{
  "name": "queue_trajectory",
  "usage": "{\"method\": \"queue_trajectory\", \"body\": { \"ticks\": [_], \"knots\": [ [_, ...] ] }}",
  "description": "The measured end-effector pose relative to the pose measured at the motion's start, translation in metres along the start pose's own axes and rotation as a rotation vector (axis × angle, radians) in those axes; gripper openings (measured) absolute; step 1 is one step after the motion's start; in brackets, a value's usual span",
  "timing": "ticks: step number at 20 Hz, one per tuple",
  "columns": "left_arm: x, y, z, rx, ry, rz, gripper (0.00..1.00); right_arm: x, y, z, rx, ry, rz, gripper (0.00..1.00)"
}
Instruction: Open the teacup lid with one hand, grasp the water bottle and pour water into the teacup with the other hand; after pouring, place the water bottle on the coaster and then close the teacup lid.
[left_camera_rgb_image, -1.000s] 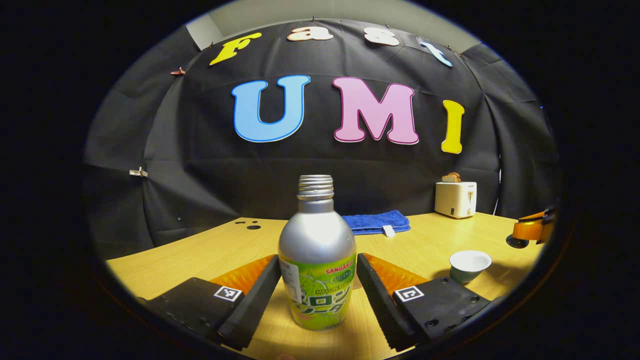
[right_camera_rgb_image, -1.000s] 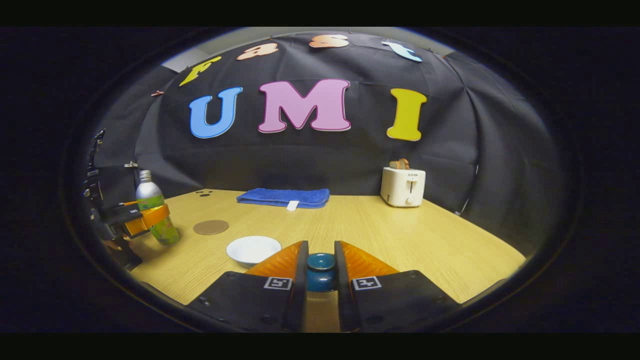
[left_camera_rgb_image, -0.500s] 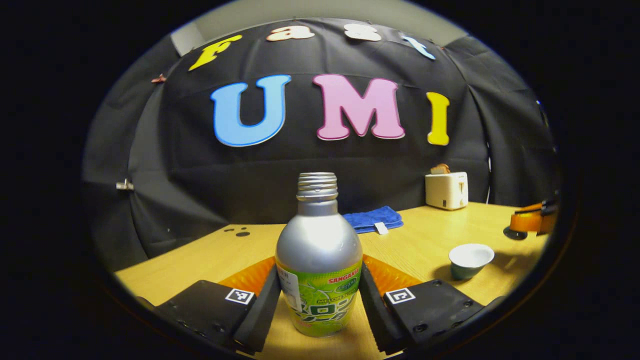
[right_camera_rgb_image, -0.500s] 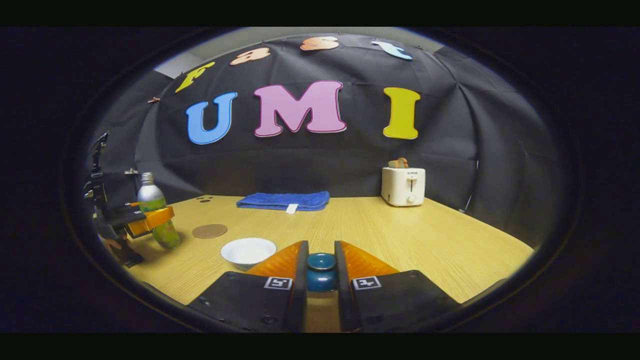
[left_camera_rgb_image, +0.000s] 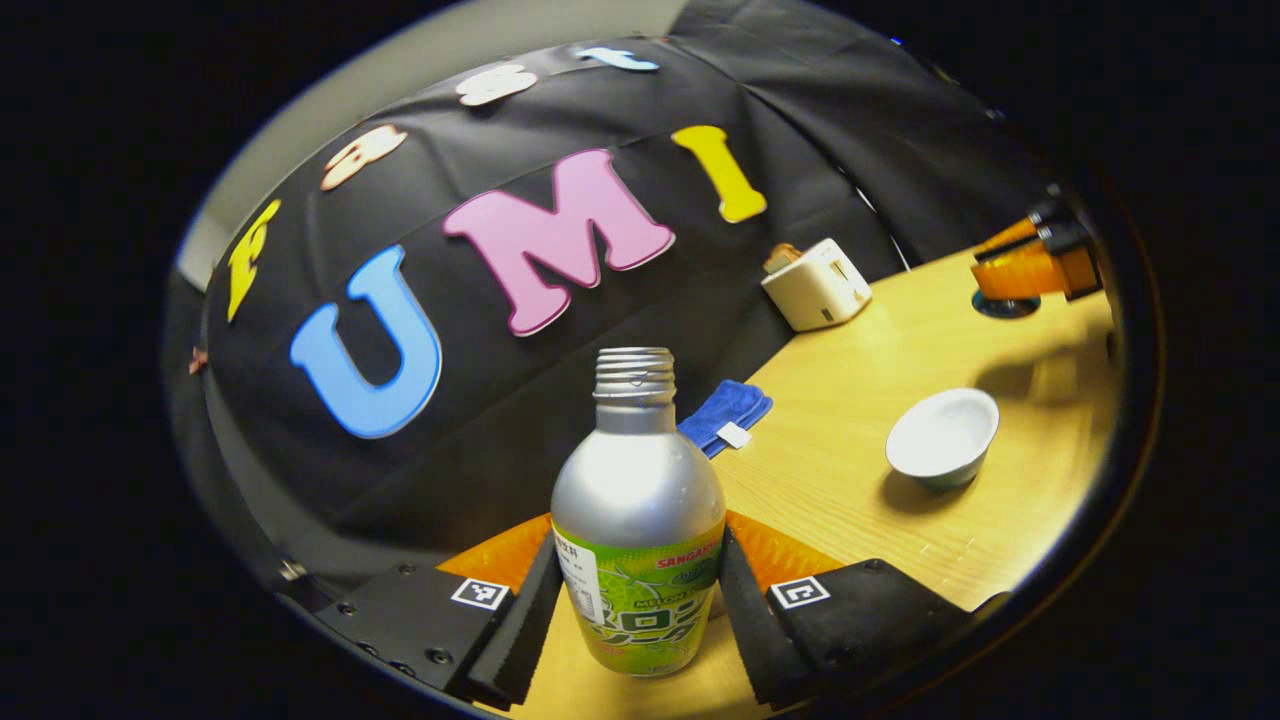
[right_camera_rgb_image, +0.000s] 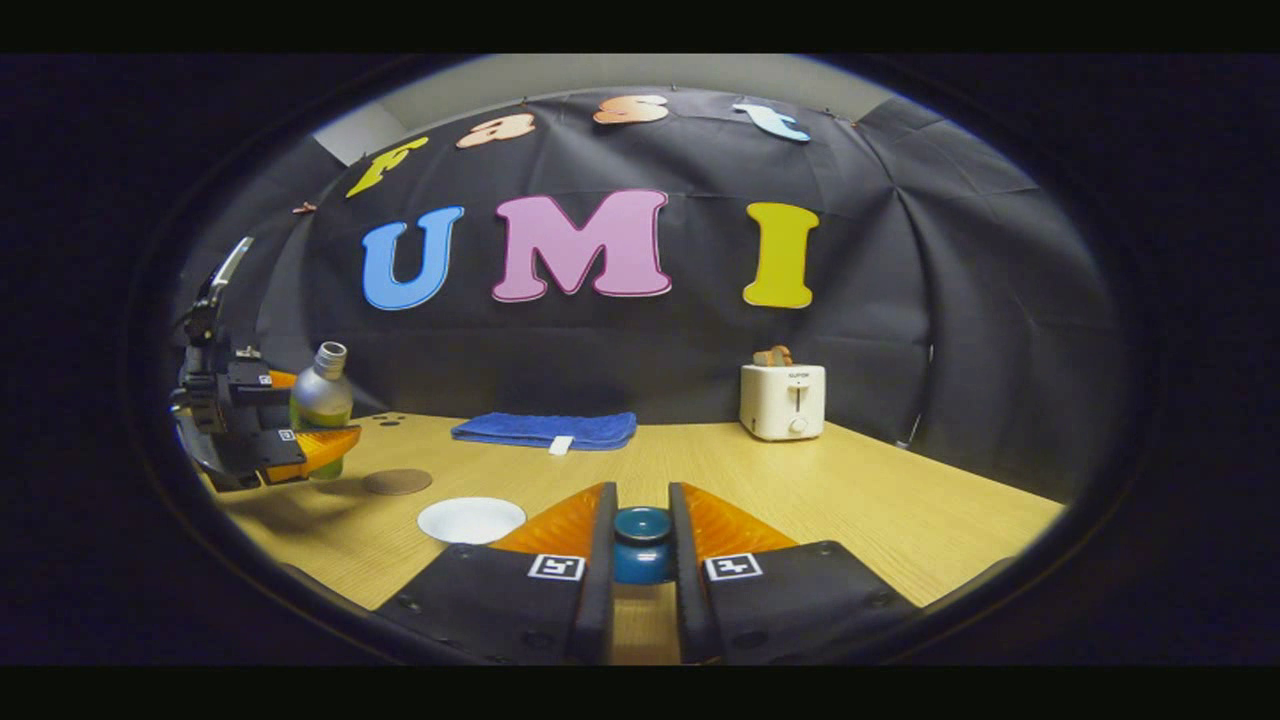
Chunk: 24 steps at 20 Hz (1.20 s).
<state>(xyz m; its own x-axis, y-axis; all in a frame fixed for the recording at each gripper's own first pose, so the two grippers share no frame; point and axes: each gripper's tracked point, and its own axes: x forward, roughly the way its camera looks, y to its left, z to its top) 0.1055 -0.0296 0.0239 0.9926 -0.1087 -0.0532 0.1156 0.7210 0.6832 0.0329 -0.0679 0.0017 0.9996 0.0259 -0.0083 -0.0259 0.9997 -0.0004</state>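
1. Bare metal shoulder and green label: the water bottle (left_camera_rgb_image: 638, 520) sits clamped between both fingers of our left gripper (left_camera_rgb_image: 640, 610), uncapped, its threaded neck open at the top.
2. A second ago the bottle stood on the table; now we see it lifted and tipped toward the teacup, the whole left gripper view rolled with it. In the right gripper view the bottle (right_camera_rgb_image: 320, 405) hangs clear of the tabletop (right_camera_rgb_image: 800, 500), leaning.
3. Our right gripper (right_camera_rgb_image: 641, 560) stays clenched on the blue knob of the teacup lid (right_camera_rgb_image: 642, 540), held off to the side as it was a second ago.
4. The teacup (left_camera_rgb_image: 942, 438) stands open and looks empty, ahead and to the right of the bottle, not yet under its mouth.
5. The coaster (right_camera_rgb_image: 397, 482) lies bare just beyond the cup.
6. We judge the pour is starting: carry the mouth over the cup before tipping further, or water lands on the wood.
7. Blue towel (right_camera_rgb_image: 543, 430) and toaster (right_camera_rgb_image: 782, 400) sit at the back, well clear.
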Motion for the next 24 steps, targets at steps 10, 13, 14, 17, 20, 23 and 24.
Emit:
{"method": "queue_trajectory", "body": {
  "ticks": [10,13,14,17,20,23,24],
  "knots": [
    [0.021,-0.056,-0.006,0.515,0.021,-0.230,0.80,0.001,-0.002,-0.001,0.001,-0.001,0.014,0.29],
    [0.016,-0.062,-0.008,0.607,0.026,-0.271,0.80,0.001,0.000,-0.001,0.002,-0.001,0.019,0.25],
    [0.016,-0.063,-0.007,0.643,0.027,-0.281,0.80,0.001,-0.001,-0.001,0.001,-0.002,0.018,0.29],
    [0.012,-0.077,-0.003,0.745,0.006,-0.320,0.80,0.002,-0.002,-0.001,0.001,-0.001,0.013,0.29],
    [0.001,-0.085,-0.001,0.863,-0.013,-0.346,0.80,0.001,0.000,-0.001,0.001,-0.001,0.024,0.25],
    [-0.001,-0.087,-0.002,0.941,-0.005,-0.372,0.80,-0.001,-0.001,-0.001,0.002,-0.001,0.030,0.29],
    [-0.002,-0.087,-0.003,0.965,-0.001,-0.376,0.80,-0.001,-0.002,-0.001,0.002,-0.001,0.029,0.29]
  ]
}}
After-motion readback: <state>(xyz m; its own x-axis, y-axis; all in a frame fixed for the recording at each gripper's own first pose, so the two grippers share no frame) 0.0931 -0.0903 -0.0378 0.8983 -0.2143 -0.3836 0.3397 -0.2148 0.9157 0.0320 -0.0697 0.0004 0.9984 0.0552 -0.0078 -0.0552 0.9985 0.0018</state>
